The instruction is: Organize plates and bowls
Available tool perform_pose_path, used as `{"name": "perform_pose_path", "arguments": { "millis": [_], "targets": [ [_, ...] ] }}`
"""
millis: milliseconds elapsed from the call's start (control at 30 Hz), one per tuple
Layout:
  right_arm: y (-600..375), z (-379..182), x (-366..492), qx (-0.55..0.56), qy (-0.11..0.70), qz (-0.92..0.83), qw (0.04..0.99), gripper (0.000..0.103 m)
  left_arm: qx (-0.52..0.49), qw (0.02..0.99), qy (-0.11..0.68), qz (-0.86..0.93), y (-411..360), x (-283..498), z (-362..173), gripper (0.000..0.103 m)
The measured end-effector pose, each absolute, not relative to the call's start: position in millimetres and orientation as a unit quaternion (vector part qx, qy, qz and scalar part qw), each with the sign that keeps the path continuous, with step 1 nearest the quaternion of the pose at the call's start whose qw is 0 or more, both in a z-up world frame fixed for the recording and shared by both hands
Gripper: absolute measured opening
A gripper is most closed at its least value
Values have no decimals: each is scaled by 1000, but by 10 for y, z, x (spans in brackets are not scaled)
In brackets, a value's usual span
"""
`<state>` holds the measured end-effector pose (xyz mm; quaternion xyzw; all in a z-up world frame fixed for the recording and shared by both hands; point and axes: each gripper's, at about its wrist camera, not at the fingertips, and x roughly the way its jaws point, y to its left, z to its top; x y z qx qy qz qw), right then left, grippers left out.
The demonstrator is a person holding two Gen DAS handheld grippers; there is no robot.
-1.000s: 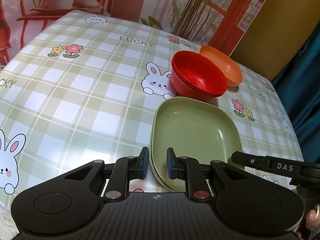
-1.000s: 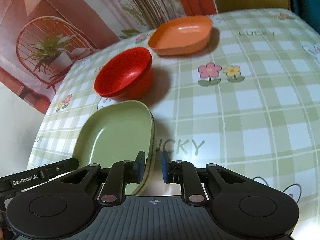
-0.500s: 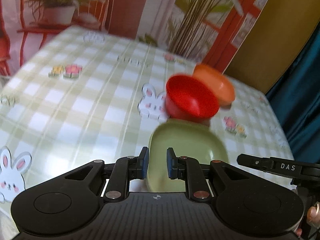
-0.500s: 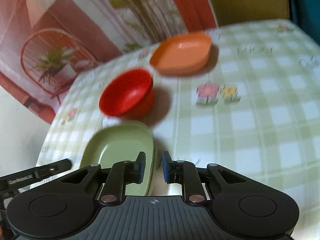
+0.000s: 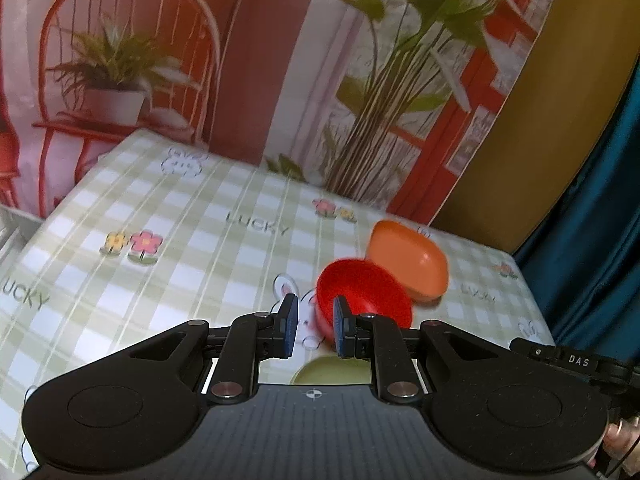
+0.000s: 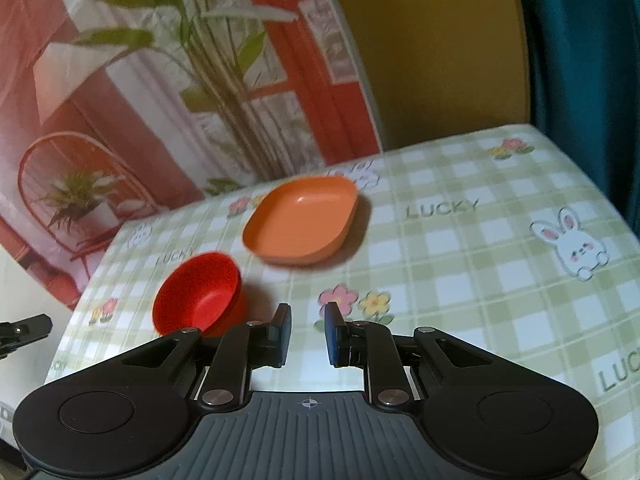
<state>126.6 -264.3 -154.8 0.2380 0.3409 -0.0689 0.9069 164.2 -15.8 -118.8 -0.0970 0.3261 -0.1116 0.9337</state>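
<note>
Table (image 5: 168, 240) in green-check bunny "LUCKY" cloth. Behind: printed backdrop (image 5: 260, 60) with red chair, potted plants; mustard wall (image 6: 432, 48); teal curtain (image 5: 600, 200) at right.

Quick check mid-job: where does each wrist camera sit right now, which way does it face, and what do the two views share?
Left wrist: behind the left gripper, facing forward over the checked tablecloth at the round red bowl, square orange plastic dish and a sliver of the pale green plate; open black fingers show.
Right wrist: behind the right gripper, facing the orange dish, red bowl at left; open fingers show.
Shared: bowl, dish, tablecloth, plant backdrop.
</note>
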Motion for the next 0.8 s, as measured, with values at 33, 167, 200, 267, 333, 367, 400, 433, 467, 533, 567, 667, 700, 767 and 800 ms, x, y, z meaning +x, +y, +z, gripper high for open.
{"name": "perform_pose_path", "arguments": {
  "millis": [33,167,200,267,333,367,400,433,467,533,567,667,700,767,800],
  "targets": [
    [-2675,-1535,1266,238,338,-71,908,18,-97,935,323,-114,-169,1652,-1157,19],
    [-2791,-1455,1257,241,324,-79,911,18,-98,939,308,-120,-186,1687,-1037,19],
    [-2816,-1433,1243,241,319,-81,913,18,-97,940,302,-122,-186,1695,-1000,19],
    [-2886,-1381,1246,242,309,-86,916,18,-95,944,292,-123,-192,1716,-920,19],
    [-2938,-1352,1255,241,303,-91,917,18,-94,947,281,-124,-192,1745,-854,19],
    [-2963,-1345,1266,241,301,-93,918,18,-94,948,277,-124,-195,1766,-832,19],
    [-2983,-1340,1276,239,300,-94,919,18,-94,949,274,-123,-197,1787,-817,19],
    [-2996,-1338,1290,237,299,-95,919,18,-92,950,271,-125,-201,1813,-808,19],
    [-3010,-1332,1309,234,299,-96,920,18,-84,951,270,-124,-220,1848,-796,19],
    [-3030,-1308,1331,232,293,-96,923,18,-62,955,265,-119,-266,1901,-748,19],
    [-3044,-1296,1347,231,290,-96,924,18,-55,956,261,-121,-283,1929,-721,19],
    [-3062,-1307,1408,230,291,-96,923,18,-51,956,259,-128,-324,2007,-687,21],
    [-3052,-1316,1429,230,293,-96,923,18,-48,956,261,-128,-346,2037,-695,21],
    [-3041,-1345,1455,230,296,-94,922,18,-45,954,267,-128,-392,2088,-729,21],
    [-3032,-1362,1461,232,297,-92,922,18,-46,953,270,-129,-400,2103,-754,21]
  ]
}}
